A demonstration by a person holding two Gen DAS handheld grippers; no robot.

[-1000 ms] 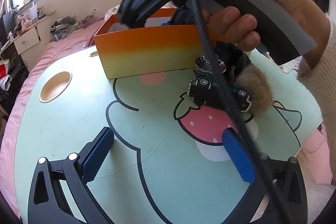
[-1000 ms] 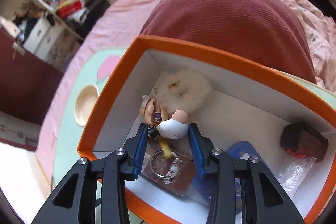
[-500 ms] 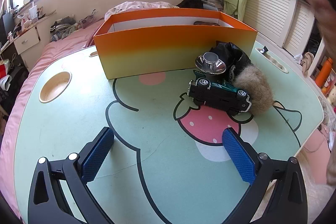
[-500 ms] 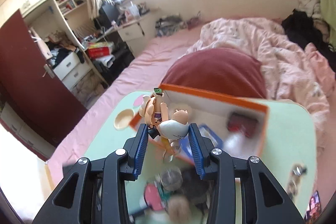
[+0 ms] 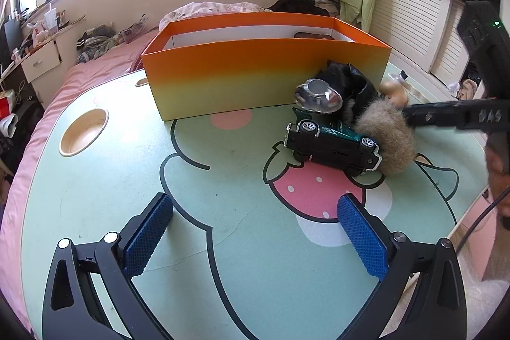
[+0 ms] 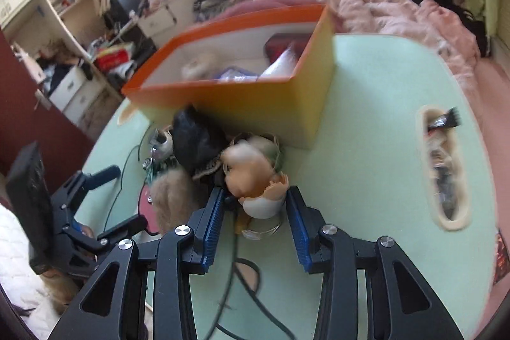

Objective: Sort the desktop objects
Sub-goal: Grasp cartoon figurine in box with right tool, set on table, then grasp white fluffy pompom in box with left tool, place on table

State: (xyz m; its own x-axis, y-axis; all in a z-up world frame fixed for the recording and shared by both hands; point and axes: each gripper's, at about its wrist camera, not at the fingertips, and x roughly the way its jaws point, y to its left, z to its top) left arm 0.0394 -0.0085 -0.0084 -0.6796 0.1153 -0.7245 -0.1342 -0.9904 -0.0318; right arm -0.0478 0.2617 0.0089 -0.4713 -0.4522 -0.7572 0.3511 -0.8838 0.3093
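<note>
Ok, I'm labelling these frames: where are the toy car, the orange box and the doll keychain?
toy car point(image 5: 331, 140): left wrist view, its dark underside.
orange box point(image 5: 255, 75): left wrist view, its near wall.
doll keychain point(image 6: 251, 169): right wrist view, the doll's head.

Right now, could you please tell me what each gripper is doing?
Left gripper: open, holding nothing.
Right gripper: shut on a small doll keychain.

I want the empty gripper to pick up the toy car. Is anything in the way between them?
Nothing visible is in the way. Only bare table lies between the open left gripper and the toy car. The fluffy ball and the shiny metal piece crowd the car's far side, not the near one.
</note>
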